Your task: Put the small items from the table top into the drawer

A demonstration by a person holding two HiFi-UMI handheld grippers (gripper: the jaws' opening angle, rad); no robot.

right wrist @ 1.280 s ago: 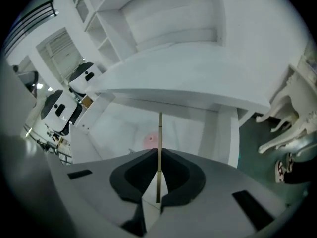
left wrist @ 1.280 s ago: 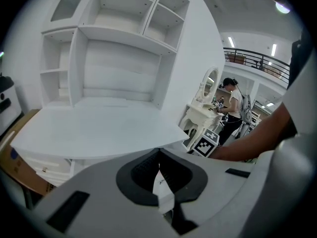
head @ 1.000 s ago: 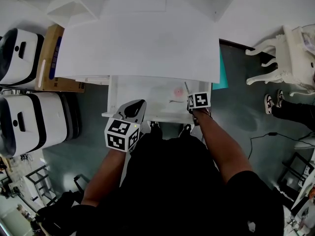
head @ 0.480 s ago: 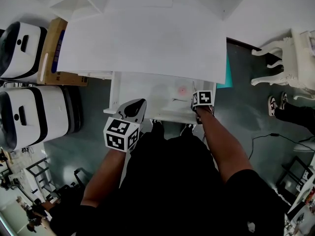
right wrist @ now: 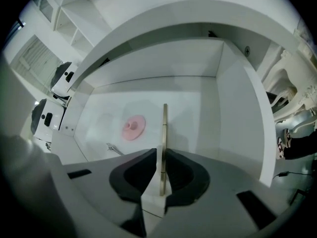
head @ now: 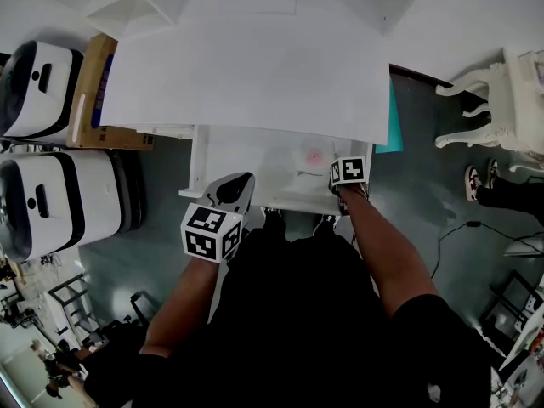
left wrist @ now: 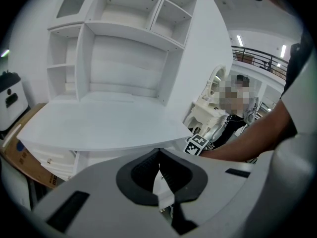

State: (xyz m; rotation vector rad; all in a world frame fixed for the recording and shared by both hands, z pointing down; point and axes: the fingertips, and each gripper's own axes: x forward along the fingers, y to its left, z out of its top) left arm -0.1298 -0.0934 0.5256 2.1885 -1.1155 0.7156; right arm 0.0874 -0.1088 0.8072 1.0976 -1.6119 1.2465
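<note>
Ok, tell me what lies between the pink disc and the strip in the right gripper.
Nothing: in the right gripper view, the drawer floor between the pink disc and the thin strip shut in the right gripper is bare.

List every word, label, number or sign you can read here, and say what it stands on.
No text can be read in any view.
On the cardboard box: a blue strip, any print too small to read.
On the marker cubes: black-and-white square patterns only, no letters.
On the thin strip in the right gripper: seen edge-on, no print visible.
</note>
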